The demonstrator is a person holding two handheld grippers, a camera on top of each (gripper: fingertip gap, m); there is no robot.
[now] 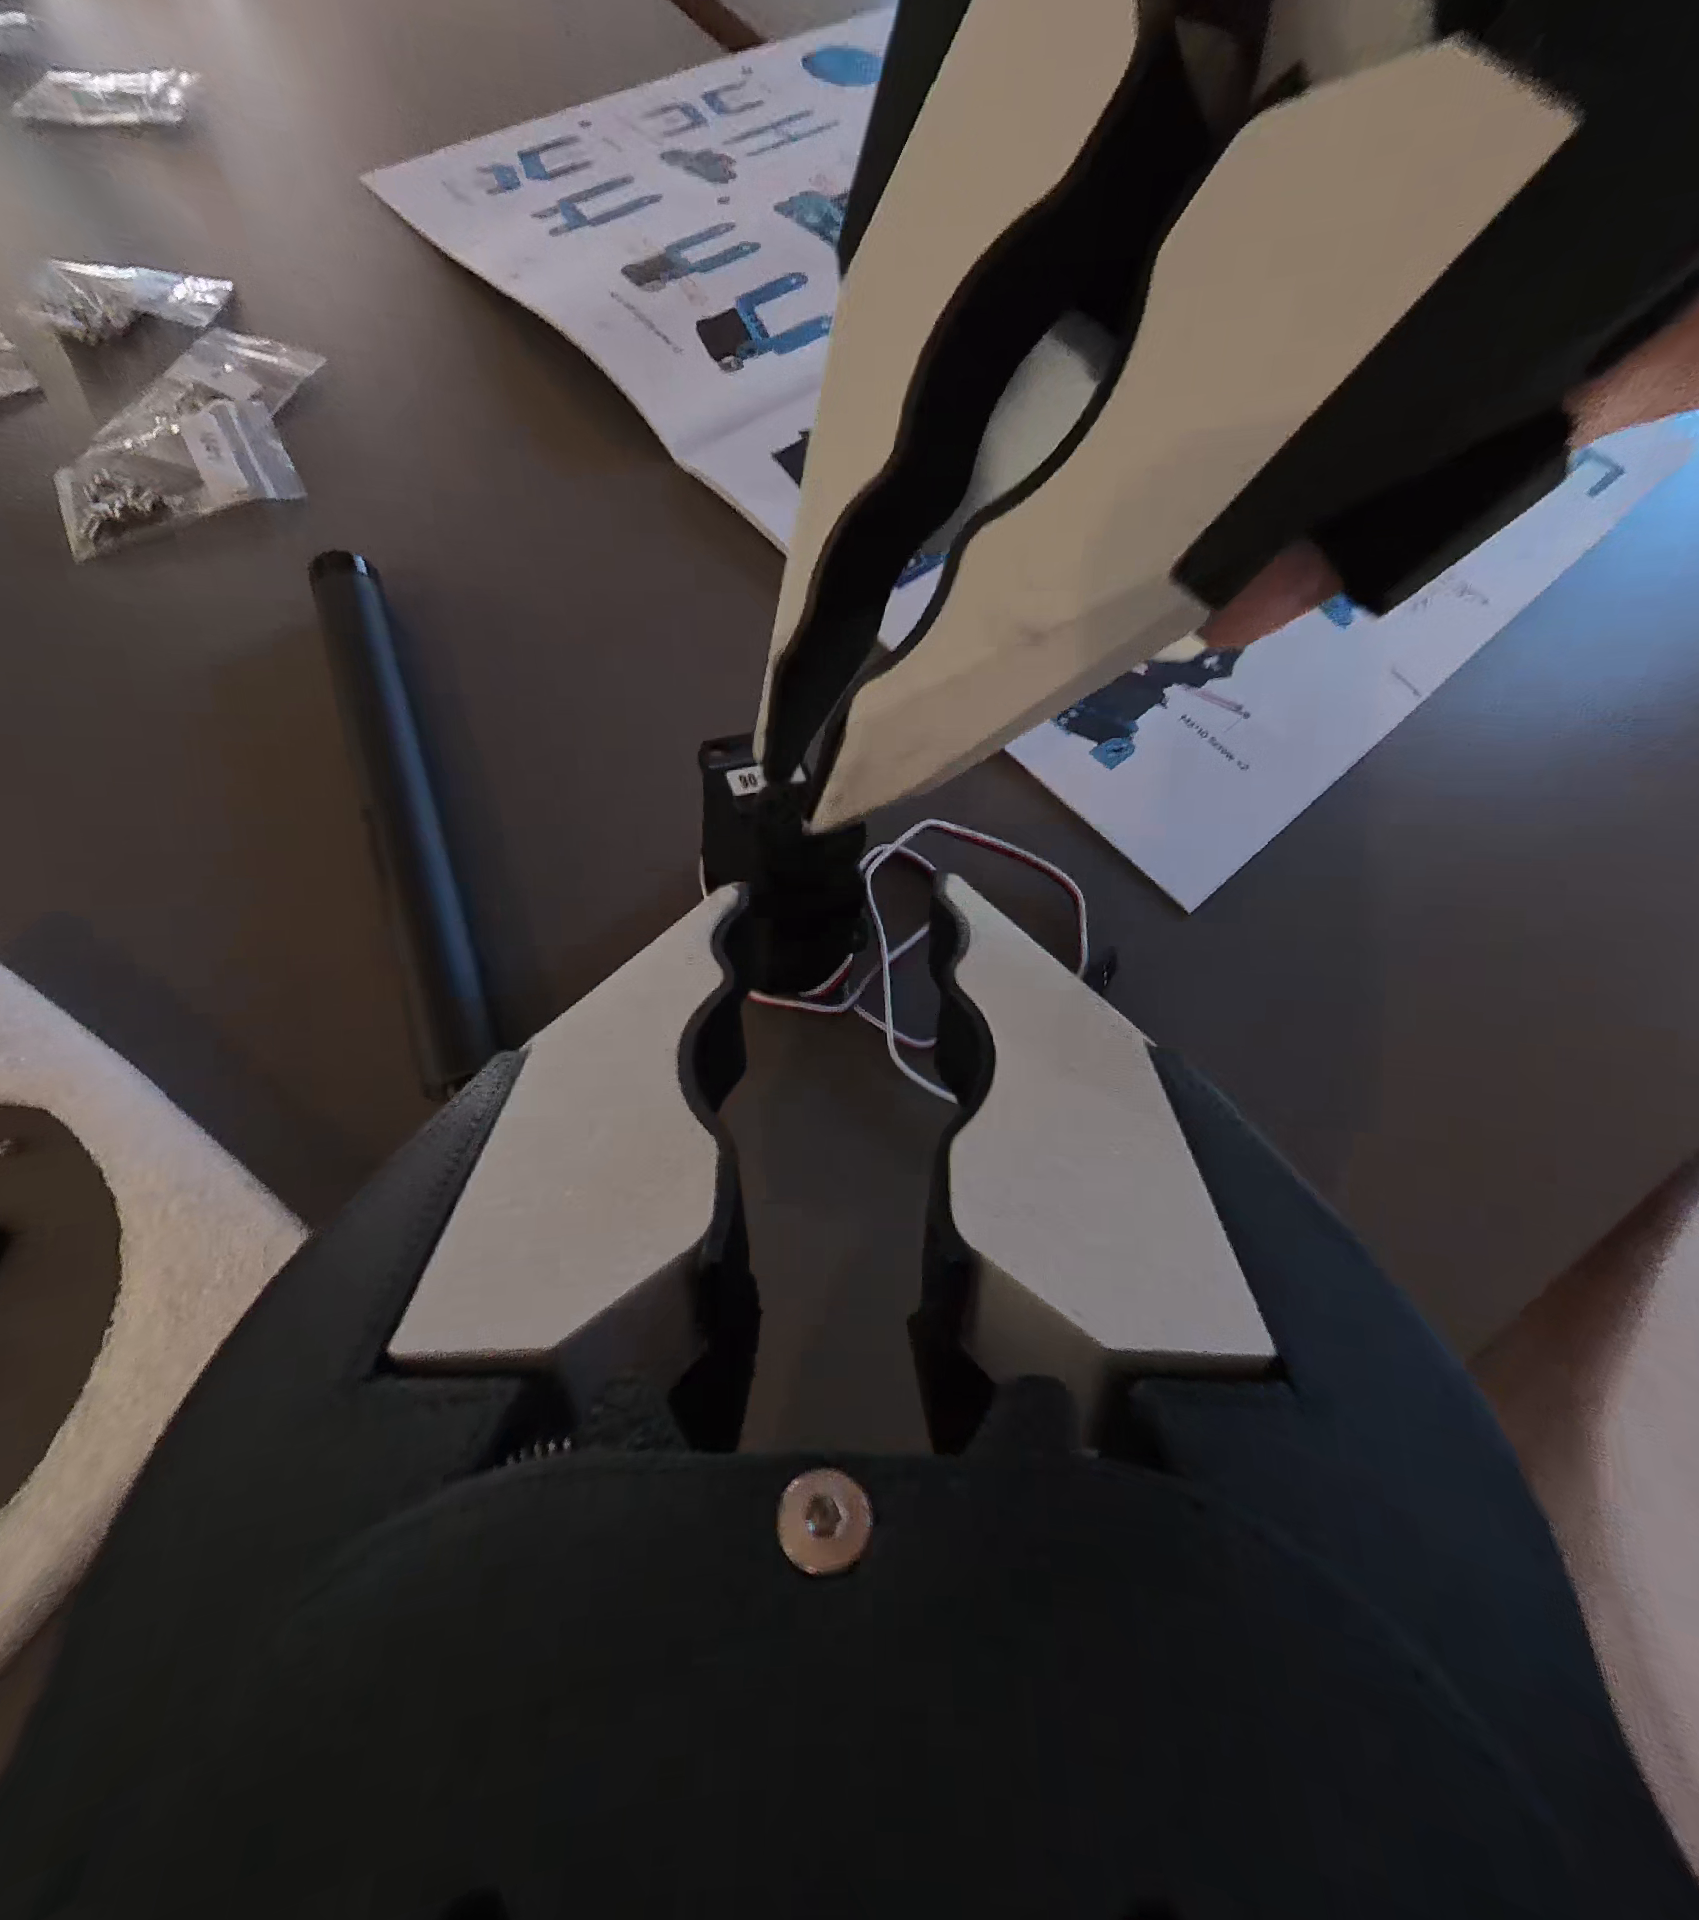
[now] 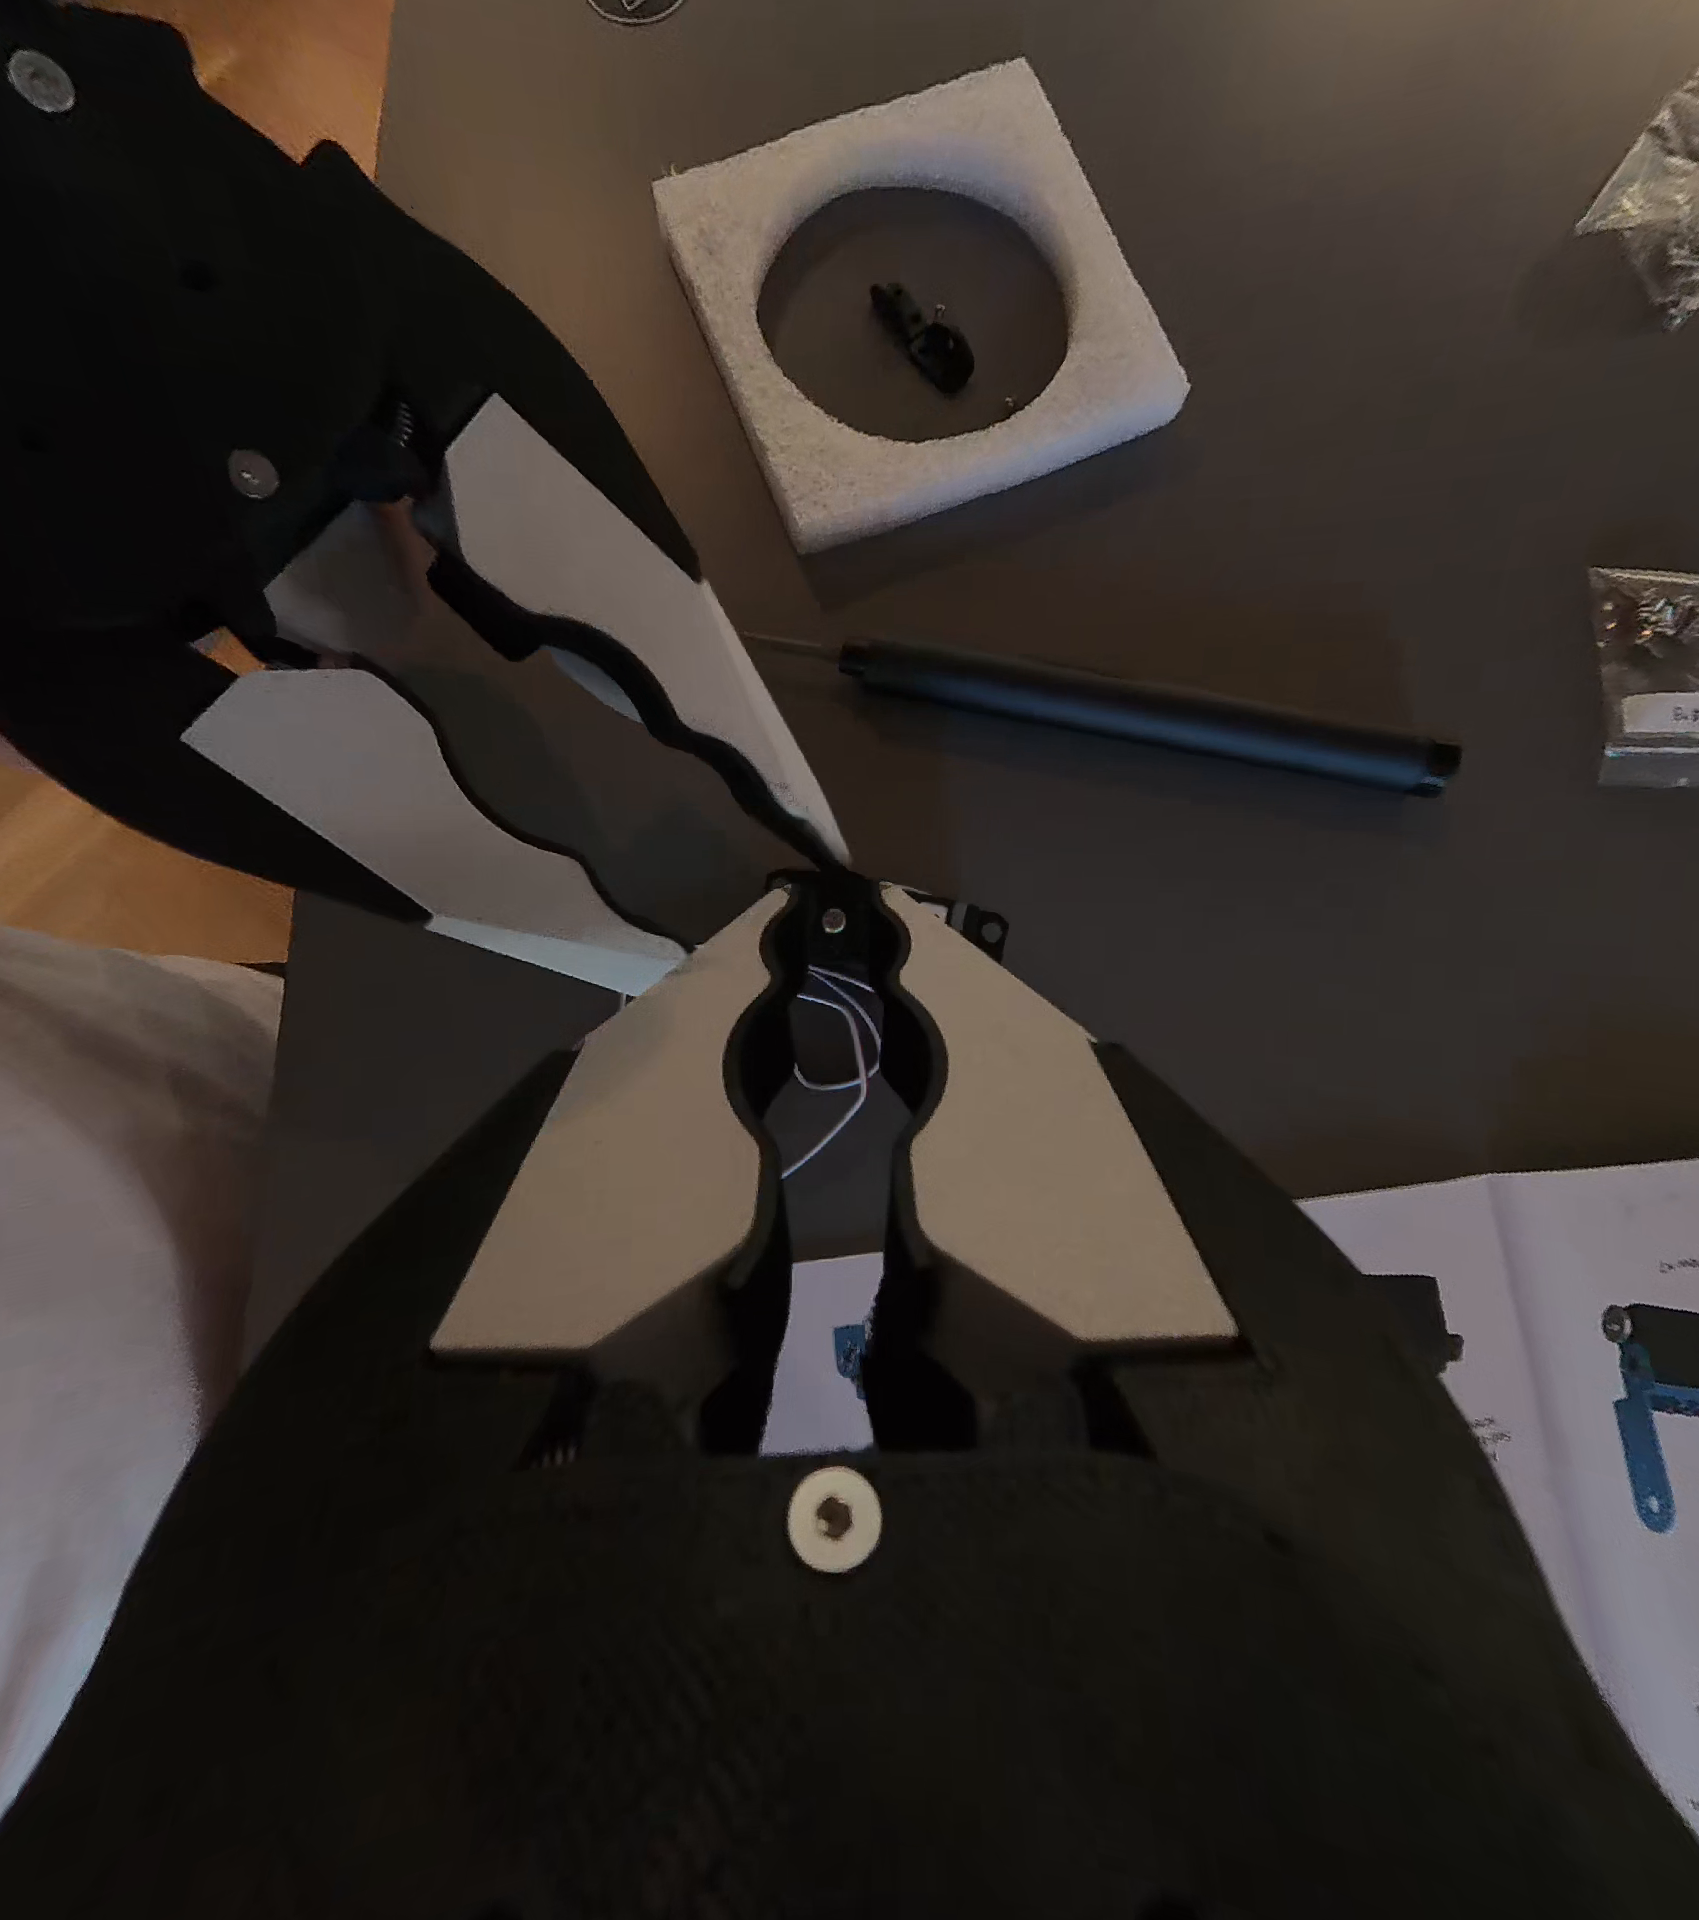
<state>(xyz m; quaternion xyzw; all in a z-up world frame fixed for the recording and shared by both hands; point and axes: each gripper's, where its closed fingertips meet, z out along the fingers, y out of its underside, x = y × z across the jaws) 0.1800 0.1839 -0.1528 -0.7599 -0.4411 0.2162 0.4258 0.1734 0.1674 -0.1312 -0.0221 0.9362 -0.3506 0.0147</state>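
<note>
Brown tabletop [image 1: 149, 727] carries a small black motor [image 1: 793, 883]. Left gripper [image 1: 840, 909] straddles it half-open; right gripper [image 2: 832, 902] pinches its top; 1 twist could snag its wires [image 1: 980, 862].

Between your two tools sits a small black boxy servo motor [image 1: 791, 831] with a white sticker on one face and thin red, white and dark wires [image 1: 970, 914] trailing from it in loose loops onto the dark grey desk [image 1: 201, 727]. Your left gripper [image 1: 840, 914] has its fingers spread around the servo's lower body, the left finger [image 1: 658, 997] touching it, the other standing apart. Your right gripper [image 2: 832, 902] comes in from above with its fingers nearly together, pinching the black top part of the servo, where a small silver screw head [image 2: 834, 918] shows between the tips.
</note>
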